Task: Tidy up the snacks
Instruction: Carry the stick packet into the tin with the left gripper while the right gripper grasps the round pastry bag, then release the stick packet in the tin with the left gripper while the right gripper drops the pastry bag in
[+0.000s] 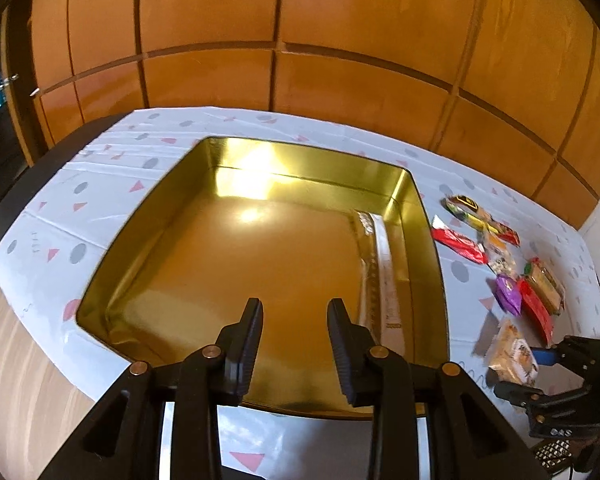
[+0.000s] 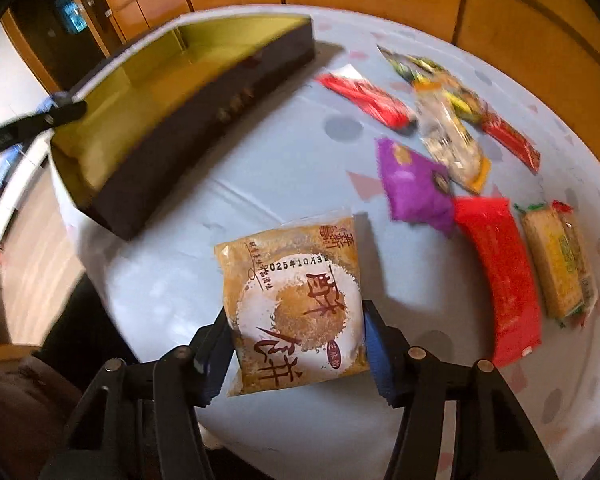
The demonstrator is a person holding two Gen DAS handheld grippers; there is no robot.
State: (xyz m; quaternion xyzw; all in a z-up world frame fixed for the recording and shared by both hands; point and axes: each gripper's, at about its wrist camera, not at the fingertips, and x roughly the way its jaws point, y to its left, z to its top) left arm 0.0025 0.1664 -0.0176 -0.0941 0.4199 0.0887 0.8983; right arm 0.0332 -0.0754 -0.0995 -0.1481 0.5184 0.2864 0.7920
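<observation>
On the table's patterned cloth (image 1: 100, 216) sits a large gold tin (image 1: 228, 264), open top, dark outer wall visible from the right wrist view (image 2: 204, 120). Left gripper (image 1: 295, 344) hovers over the tin's near edge, jaws apart at a moderate gap, nothing between them. One long clear-wrapped packet (image 1: 382, 276) lies inside the tin along its right wall. Right gripper (image 2: 296, 344) sits to the right of the tin, jaws closed against both side edges of a tan pastry packet (image 2: 296, 304) with a white round label and printed characters; packet is flat-ish, its far end pointing toward the tin, shadow on the cloth beside it. Cannot tell whether its underside touches the cloth. From the left wrist view the same pastry packet (image 1: 514, 354) shows at the tip of the right gripper (image 1: 540, 372), well right of the tin. Remaining snacks are loose on the cloth right of the tin: purple packet (image 2: 416, 188) touching a long red packet (image 2: 500, 272); yellow-green cracker packet (image 2: 560, 264) just beside that on the far right; red bar (image 2: 366, 98) nearer the tin; orange-ended clear packet (image 2: 450, 140) overlapping a dark green-yellow packet (image 2: 420, 68); another red packet (image 2: 512, 140) behind them. Right wrist frame is motion-blurred, finer print unreadable. Wood panel wall (image 1: 300, 40) behind the table.
</observation>
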